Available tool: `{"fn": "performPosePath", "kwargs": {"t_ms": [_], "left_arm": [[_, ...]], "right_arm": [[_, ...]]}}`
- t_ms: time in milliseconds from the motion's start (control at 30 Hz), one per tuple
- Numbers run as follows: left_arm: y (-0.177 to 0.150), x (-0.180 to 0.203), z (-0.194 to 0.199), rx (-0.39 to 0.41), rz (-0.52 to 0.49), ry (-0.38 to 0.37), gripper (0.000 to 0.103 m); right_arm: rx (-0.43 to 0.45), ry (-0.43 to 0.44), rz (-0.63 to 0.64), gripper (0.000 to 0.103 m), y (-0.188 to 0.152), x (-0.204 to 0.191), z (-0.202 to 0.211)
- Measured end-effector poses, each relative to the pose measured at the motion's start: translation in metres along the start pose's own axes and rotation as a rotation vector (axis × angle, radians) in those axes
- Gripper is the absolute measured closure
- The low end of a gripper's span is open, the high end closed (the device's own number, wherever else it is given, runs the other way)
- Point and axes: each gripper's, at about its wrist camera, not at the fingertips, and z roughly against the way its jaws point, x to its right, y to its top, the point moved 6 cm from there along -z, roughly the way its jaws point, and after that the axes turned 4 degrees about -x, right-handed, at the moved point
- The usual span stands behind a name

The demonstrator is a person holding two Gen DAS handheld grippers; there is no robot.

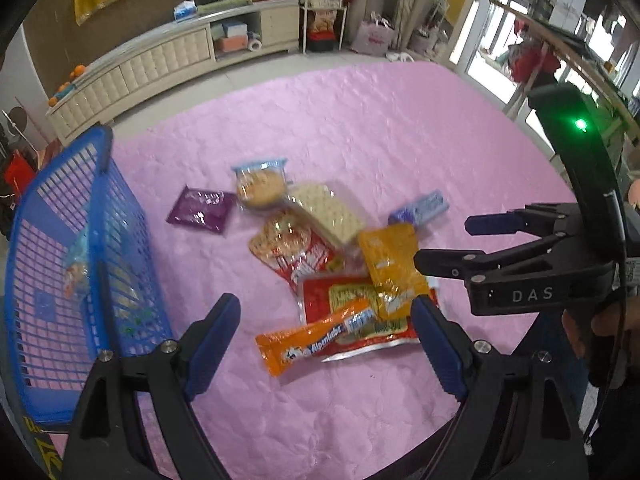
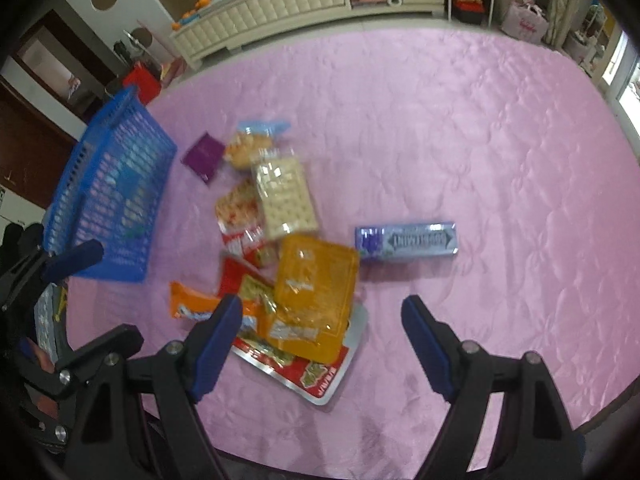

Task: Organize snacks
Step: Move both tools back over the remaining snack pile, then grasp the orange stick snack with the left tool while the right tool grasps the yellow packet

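While both grippers hang released, the snack pile (image 1: 340, 264) lies just beyond the left gripper (image 1: 326, 332).

Premises: a lived-in home, likely a living room. A long cream cabinet (image 1: 168, 56) with padded fronts runs beyond the far edge of the pink quilted surface (image 1: 380, 120); oranges (image 1: 76, 72) and a tissue box (image 1: 185, 10) sit on it. A white wire shelf rack (image 1: 324, 4), shopping bag (image 1: 374, 36) and glazed door (image 1: 492, 40) stand nearby.
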Motion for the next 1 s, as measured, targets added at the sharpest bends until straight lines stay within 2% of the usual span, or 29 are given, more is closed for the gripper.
{"fn": "performPosePath", "kwargs": {"t_ms": [133, 500, 667, 800, 933, 1000], "left_arm": [[-0.008, 0.007, -0.018, -0.033, -0.028, -0.035, 0.017], [-0.020, 0.015, -0.063, -0.098, -0.200, 0.033, 0.019], [-0.026, 0.012, -0.081, -0.143, -0.240, 0.042, 0.038], [-0.029, 0.009, -0.091, -0.179, -0.245, 0.021, 0.048], [-0.033, 0.007, -0.098, -0.201, -0.235, 0.019, 0.073], [-0.034, 0.008, -0.097, -0.194, -0.234, 0.021, 0.079]], "right_arm": [[-0.031, 0.004, 0.002, 0.018, -0.007, 0.006, -0.015], [-0.038, 0.016, -0.015, 0.018, -0.016, 0.025, -0.023], [-0.050, 0.016, -0.029, 0.018, -0.018, 0.032, -0.025], [-0.056, 0.010, -0.034, 0.018, -0.016, 0.035, -0.027], [-0.059, 0.010, -0.040, 0.018, -0.017, 0.037, -0.027], [-0.063, 0.004, -0.045, 0.018, -0.016, 0.037, -0.027]]}}
